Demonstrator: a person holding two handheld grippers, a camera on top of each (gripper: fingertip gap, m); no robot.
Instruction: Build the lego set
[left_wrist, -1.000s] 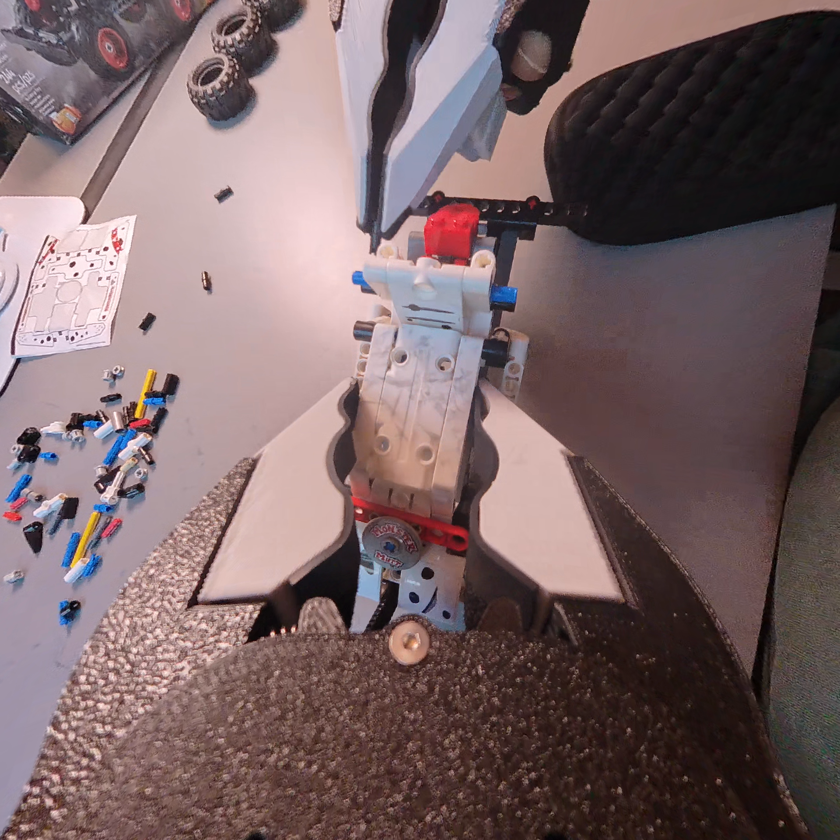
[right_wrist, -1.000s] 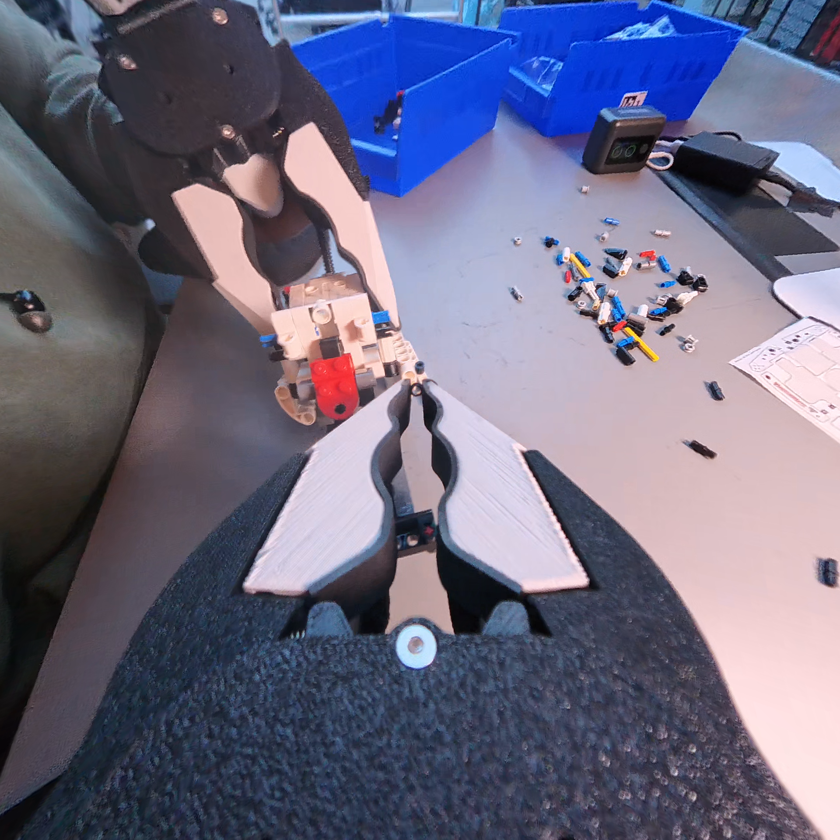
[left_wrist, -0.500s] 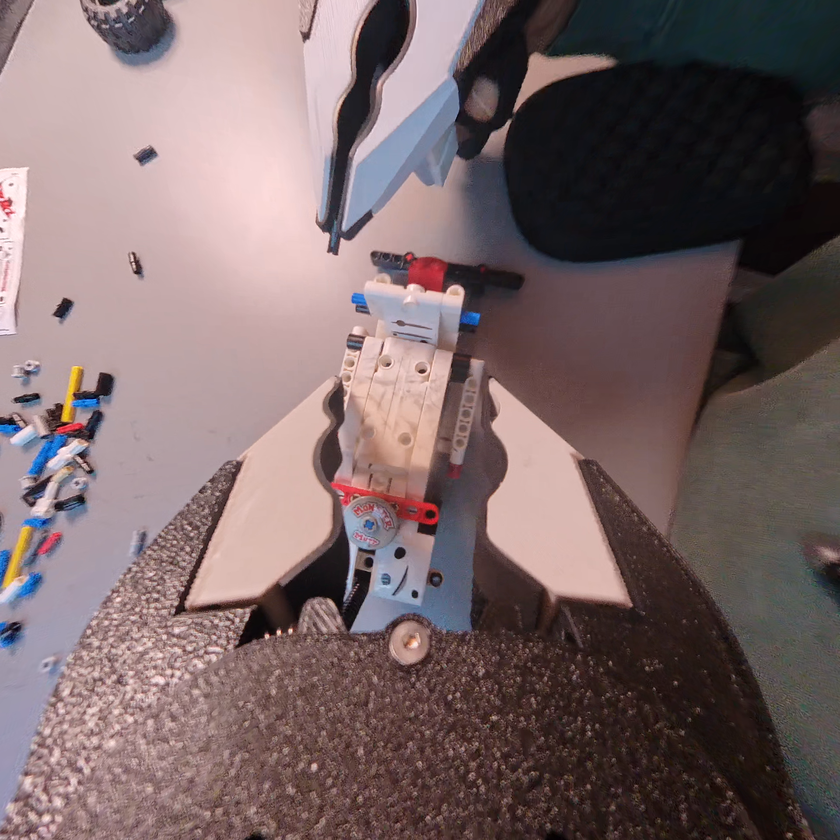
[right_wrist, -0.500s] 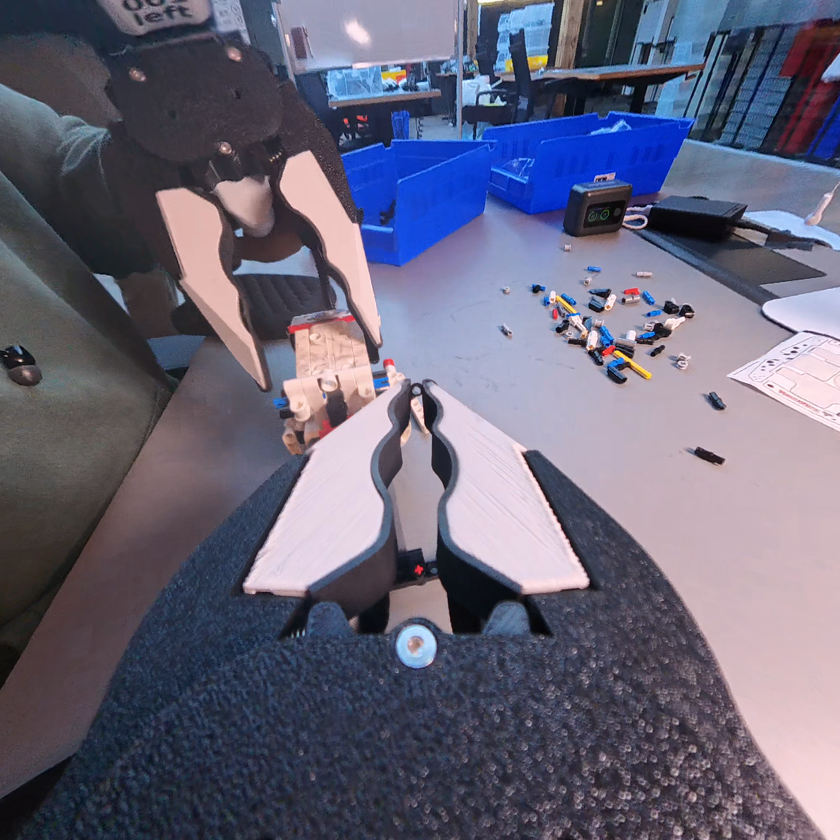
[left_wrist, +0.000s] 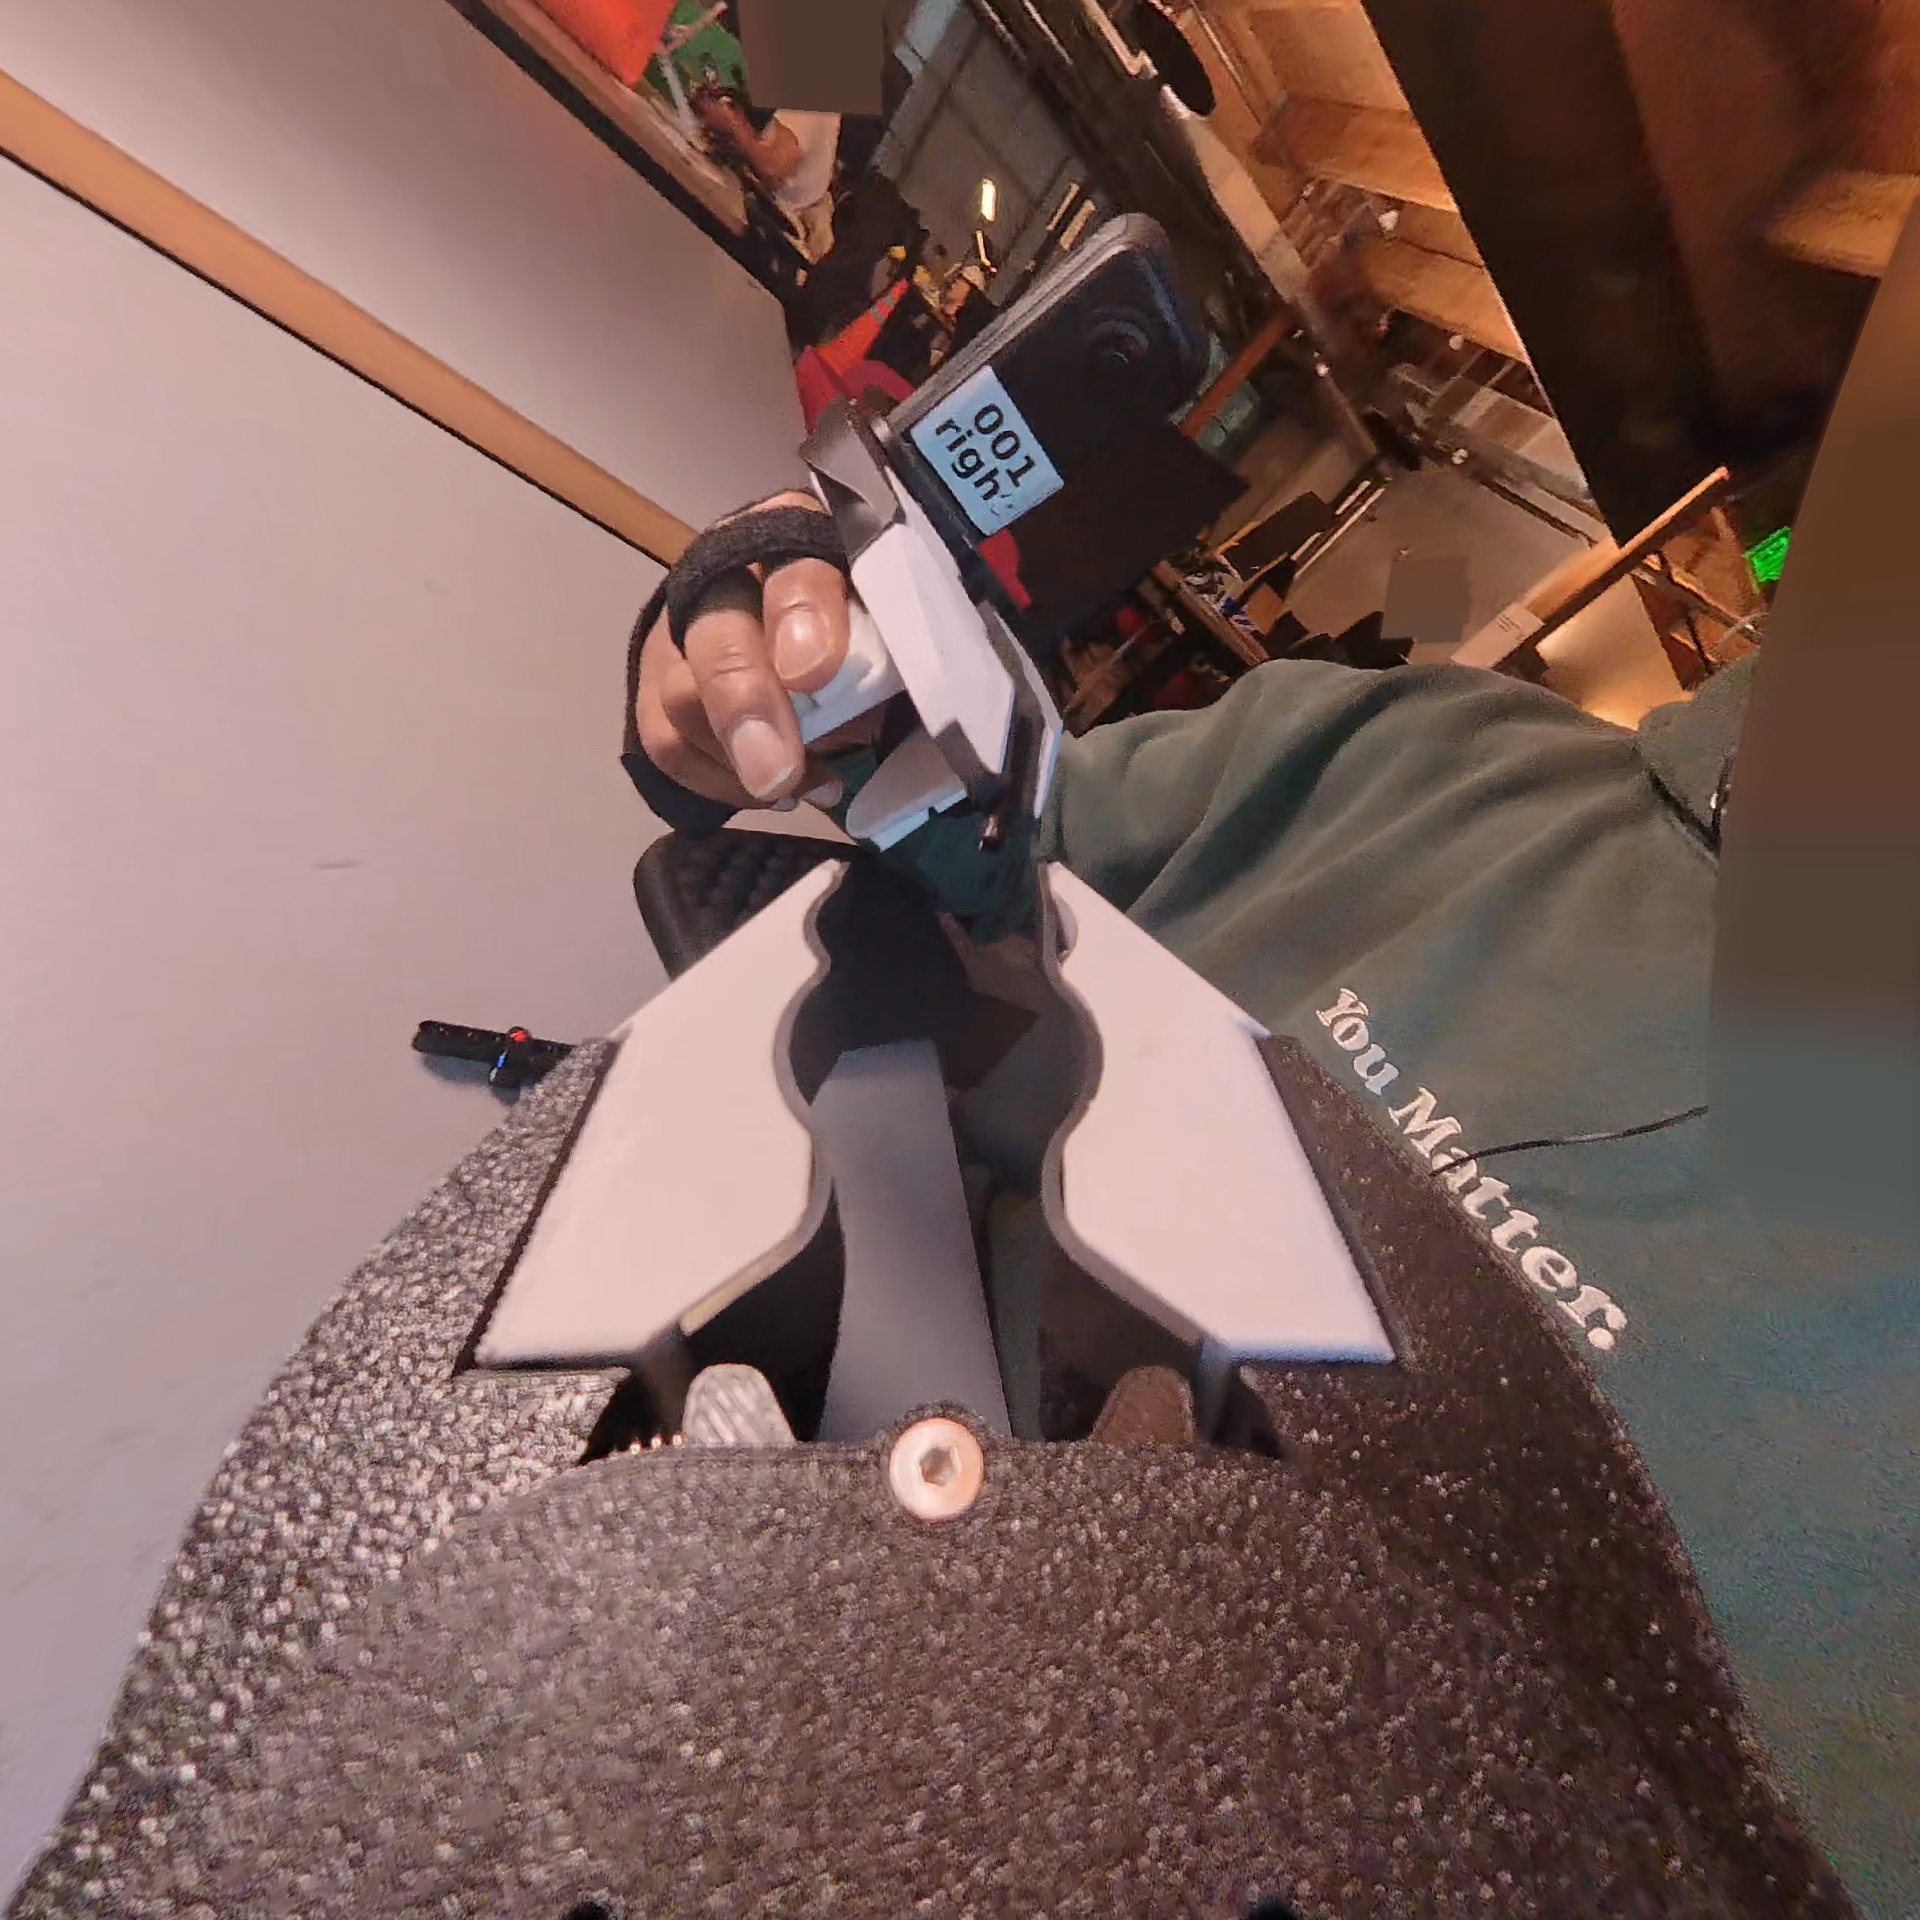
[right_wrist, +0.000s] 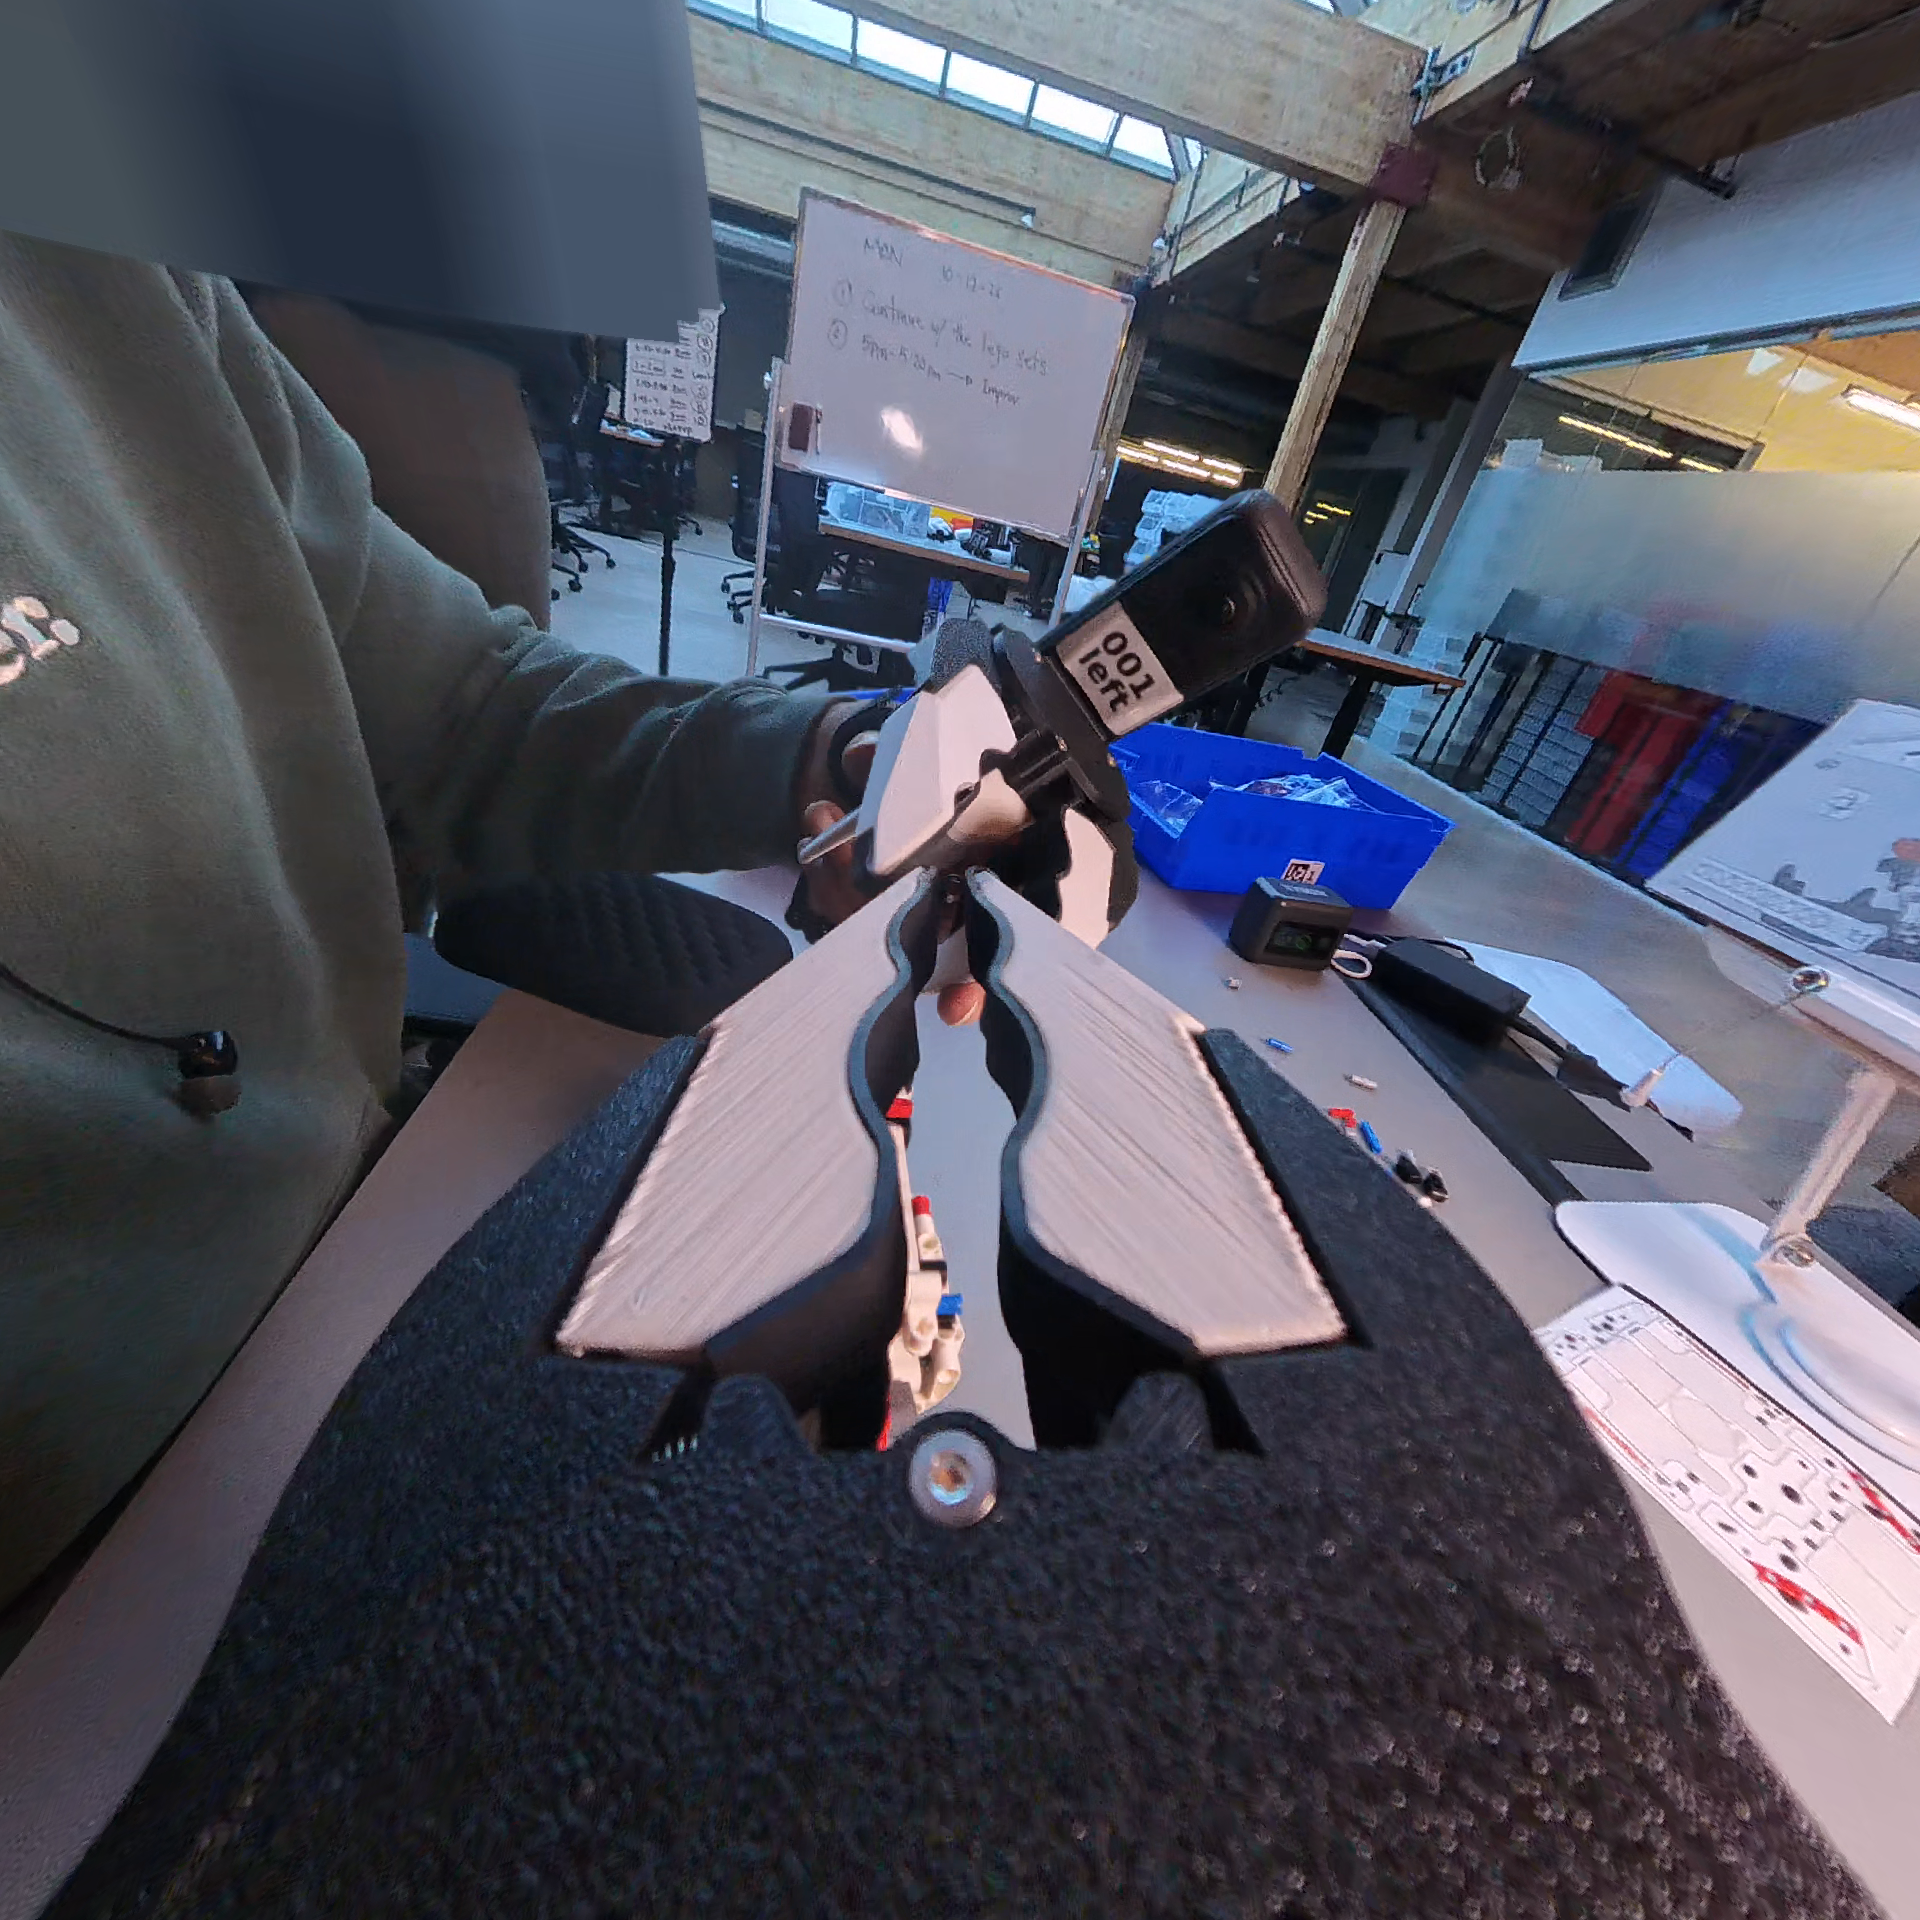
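Note:
My left gripper (left_wrist: 940, 894) is open and empty, raised off the grey table (left_wrist: 260, 831) and pointing at the person in a green sweatshirt. My right gripper (right_wrist: 945, 883) is shut with nothing seen between its tips, also raised. A hand holds it in the left wrist view (left_wrist: 935, 675). The white lego model (right_wrist: 920, 1309) with red and blue pins lies on the table below, seen through the gap between the right fingers. A black beam with a red pin (left_wrist: 488, 1044) lies on the table left of my left gripper. The left gripper's white body (right_wrist: 925, 779) shows beyond the right tips.
A blue bin (right_wrist: 1278, 831), a small black device (right_wrist: 1294, 930) and a black adapter (right_wrist: 1444, 987) stand at the back right. Loose small pieces (right_wrist: 1392, 1153), a sticker sheet (right_wrist: 1745, 1475) and a white stand base (right_wrist: 1683, 1268) lie to the right. A black armrest (right_wrist: 623, 945) is at the table's near edge. My two grippers' fingertips are within a few centimetres of each other.
My left gripper has let go of the model and lifted away. Both grippers have risen and tilted up to face each other. The model stays on the table.

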